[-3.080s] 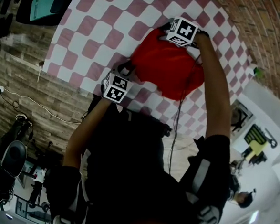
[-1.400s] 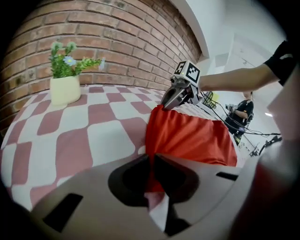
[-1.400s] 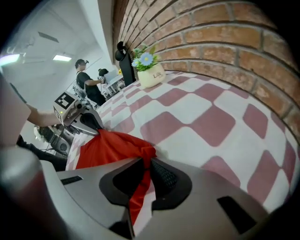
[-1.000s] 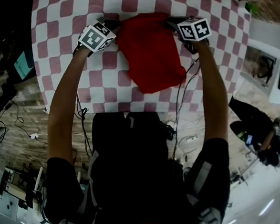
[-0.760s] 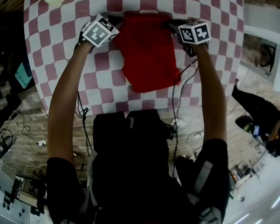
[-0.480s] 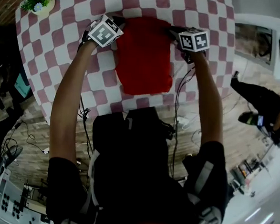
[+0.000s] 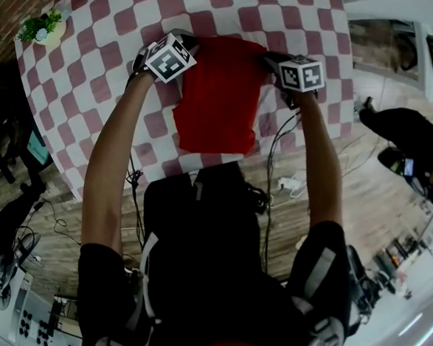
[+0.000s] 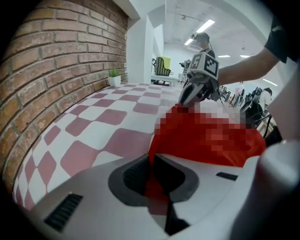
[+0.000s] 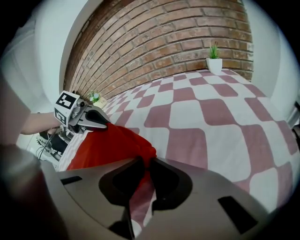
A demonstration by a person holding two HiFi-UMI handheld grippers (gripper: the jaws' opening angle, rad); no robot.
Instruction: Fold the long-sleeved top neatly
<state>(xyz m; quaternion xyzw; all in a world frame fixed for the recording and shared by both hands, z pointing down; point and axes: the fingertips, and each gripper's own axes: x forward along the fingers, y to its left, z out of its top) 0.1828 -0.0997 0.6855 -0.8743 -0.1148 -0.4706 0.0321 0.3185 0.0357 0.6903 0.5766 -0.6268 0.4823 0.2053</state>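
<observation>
We find red top [image 7: 216, 94] folded to oblong, spread on checked bench [image 7: 100, 42] between both arms.
Left gripper [image 8: 152, 173]: jaws closed on top's far-left corner, cloth pinched between them.
Right gripper [image 9: 144, 176]: jaws likewise clamped on far-right corner.
We judge paired hold keeps far edge taut and square for next fold.

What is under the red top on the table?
The checked tablecloth shows beside the top and likely continues beneath. Anything else under it is hidden by the fabric.
</observation>
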